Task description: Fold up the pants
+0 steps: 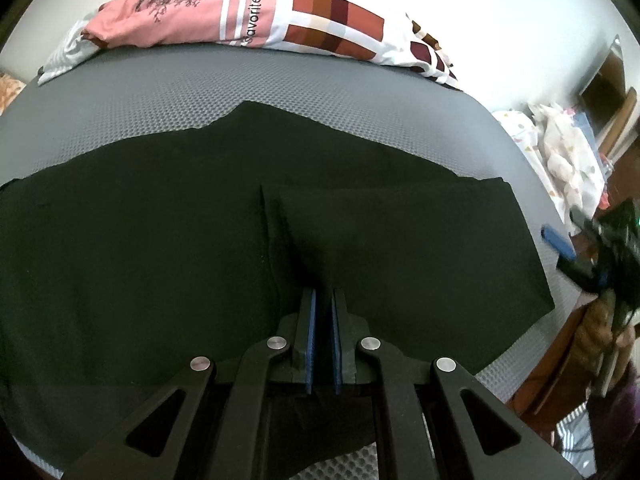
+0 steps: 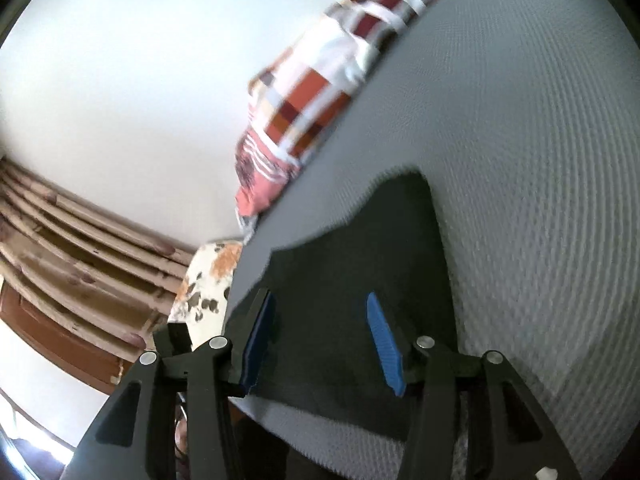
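Black pants (image 1: pixel 168 248) lie spread flat across a grey mesh-textured bed (image 1: pixel 160 92), filling most of the left wrist view. One section is folded over on itself at the right, its edge forming a raised crease near the centre of the cloth.

Left claw (image 1: pixel 324 304): blue pads nearly together, clamped on a pinch of the pants fabric at the fold; the cloth rises in a small ridge running away from the tips.

Right claw (image 2: pixel 320 340): jaws wide apart, blue pads (image 2: pixel 384 344) well separated, nothing between them. It hangs over one end of the pants (image 2: pixel 360 280), camera tilted, picture blurred. In the left wrist view the right claw (image 1: pixel 560 244) shows at the far right edge, beyond the bed's side, apart from the cloth.

A patterned quilt (image 1: pixel 280 12), pink with red and brown checks and the word "favorite", is bunched along the far edge of the bed, against a white wall (image 1: pixel 500 20). A second floral-print bedding pile (image 1: pixel 560 152) sits off the bed's right side. Striped brown curtains (image 2: pixel 80 240) show in the right wrist view.
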`<state>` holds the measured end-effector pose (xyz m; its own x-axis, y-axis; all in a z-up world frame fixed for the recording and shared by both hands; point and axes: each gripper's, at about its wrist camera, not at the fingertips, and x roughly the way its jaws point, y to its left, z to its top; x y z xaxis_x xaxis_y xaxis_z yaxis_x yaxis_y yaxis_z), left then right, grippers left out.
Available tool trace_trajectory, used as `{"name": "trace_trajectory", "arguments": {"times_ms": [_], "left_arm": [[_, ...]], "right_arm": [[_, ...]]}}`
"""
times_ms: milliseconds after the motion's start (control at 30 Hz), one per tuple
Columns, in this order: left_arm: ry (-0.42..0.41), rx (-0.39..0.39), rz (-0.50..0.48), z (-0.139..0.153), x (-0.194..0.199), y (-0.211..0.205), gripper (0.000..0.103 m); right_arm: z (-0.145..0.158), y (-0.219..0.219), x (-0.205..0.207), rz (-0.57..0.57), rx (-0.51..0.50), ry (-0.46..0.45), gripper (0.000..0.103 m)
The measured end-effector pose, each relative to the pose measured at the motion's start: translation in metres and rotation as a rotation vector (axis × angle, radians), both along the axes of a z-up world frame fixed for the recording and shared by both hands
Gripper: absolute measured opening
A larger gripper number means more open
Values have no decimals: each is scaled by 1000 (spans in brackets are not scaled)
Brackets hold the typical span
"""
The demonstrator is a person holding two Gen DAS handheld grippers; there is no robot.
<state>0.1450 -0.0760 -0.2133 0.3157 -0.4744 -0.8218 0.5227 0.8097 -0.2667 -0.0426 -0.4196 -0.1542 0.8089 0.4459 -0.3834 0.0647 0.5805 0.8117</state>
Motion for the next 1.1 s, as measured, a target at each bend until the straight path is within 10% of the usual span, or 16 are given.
{"name": "trace_trajectory", "arguments": {"times_ms": [267,367,1100], "left_arm": [[7,-17,5,-1,2,2,9],[8,-25,6,-2,2,3,10],[8,-52,-2,-3,3,8,12]], "right_arm": [[4,-4,66,66,-164,69,41],[-18,-18,81,7,-214,207,0],[-44,-71,49,-99,155,160,6]]}}
